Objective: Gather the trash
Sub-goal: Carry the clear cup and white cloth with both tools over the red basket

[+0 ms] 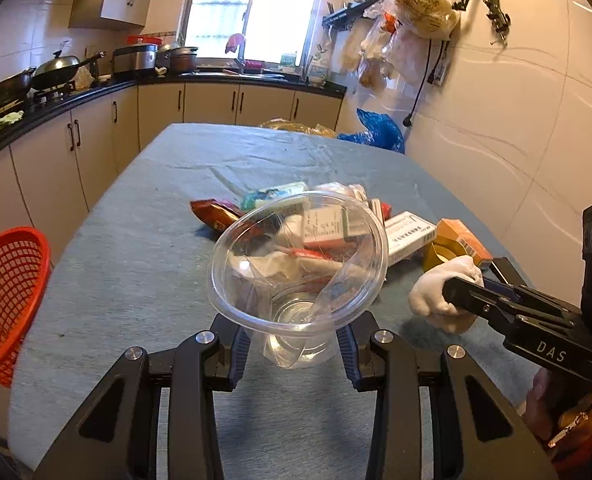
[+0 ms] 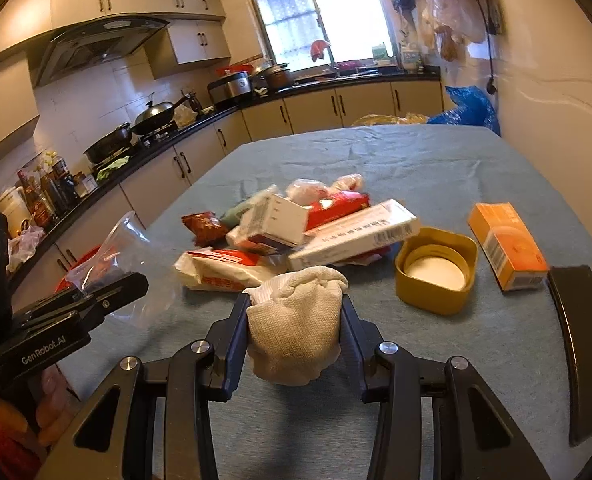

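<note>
Half-hidden red basket [image 1: 8, 304], cropped black object [image 2: 580, 352]

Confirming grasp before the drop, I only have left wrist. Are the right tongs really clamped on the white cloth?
Observer: Yes. The right tongs press the cloth from both sides.
Operator: What's half hidden behind it?
Observer: A gold tin, open side up, white inside.
Operator: Is it touching the orange box?
Observer: No. A narrow gap shows between them, and the box lies flat on the tin's right.
</note>
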`<state>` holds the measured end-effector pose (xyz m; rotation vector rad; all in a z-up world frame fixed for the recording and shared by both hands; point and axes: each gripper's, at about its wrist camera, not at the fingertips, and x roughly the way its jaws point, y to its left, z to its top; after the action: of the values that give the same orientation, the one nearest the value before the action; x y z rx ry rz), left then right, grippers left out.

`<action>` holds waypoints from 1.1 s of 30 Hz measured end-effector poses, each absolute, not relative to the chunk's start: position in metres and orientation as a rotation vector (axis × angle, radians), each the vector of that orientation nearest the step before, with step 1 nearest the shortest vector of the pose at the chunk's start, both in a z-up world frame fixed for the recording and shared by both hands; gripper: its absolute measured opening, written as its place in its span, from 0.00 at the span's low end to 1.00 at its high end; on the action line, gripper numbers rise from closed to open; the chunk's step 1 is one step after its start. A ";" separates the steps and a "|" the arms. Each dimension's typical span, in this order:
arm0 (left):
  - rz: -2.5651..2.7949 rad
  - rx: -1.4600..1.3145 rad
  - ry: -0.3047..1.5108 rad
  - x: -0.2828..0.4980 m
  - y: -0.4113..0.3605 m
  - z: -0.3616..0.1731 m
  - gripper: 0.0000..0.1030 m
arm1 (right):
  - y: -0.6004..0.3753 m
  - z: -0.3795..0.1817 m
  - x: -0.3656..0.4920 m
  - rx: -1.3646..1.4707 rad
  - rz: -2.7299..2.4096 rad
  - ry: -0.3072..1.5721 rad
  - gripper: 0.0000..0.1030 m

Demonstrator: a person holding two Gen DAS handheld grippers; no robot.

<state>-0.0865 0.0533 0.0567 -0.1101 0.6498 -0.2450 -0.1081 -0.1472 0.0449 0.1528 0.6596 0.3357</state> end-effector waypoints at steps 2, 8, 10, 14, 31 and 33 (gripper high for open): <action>-0.238 -0.116 0.644 -0.088 0.060 0.059 0.36 | -0.141 0.050 -0.109 0.145 0.350 0.653 0.44; -0.219 -0.141 0.626 -0.091 0.079 0.064 0.36 | -0.121 0.058 -0.107 0.119 0.382 0.659 0.44; -0.215 -0.150 0.615 -0.092 0.086 0.066 0.36 | -0.115 0.061 -0.106 0.107 0.383 0.660 0.44; -0.214 -0.169 0.608 -0.093 0.099 0.069 0.36 | -0.104 0.068 -0.100 0.113 0.401 0.671 0.44; -0.144 -0.248 0.555 -0.104 0.175 0.079 0.36 | -0.031 0.094 -0.083 0.044 0.484 0.674 0.44; -0.124 -0.259 0.549 -0.107 0.188 0.080 0.36 | -0.020 0.096 -0.080 0.039 0.502 0.680 0.44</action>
<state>-0.1067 0.1884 0.0797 -0.2593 0.5492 -0.1242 -0.0805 -0.0198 0.0961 0.0394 0.6801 0.5023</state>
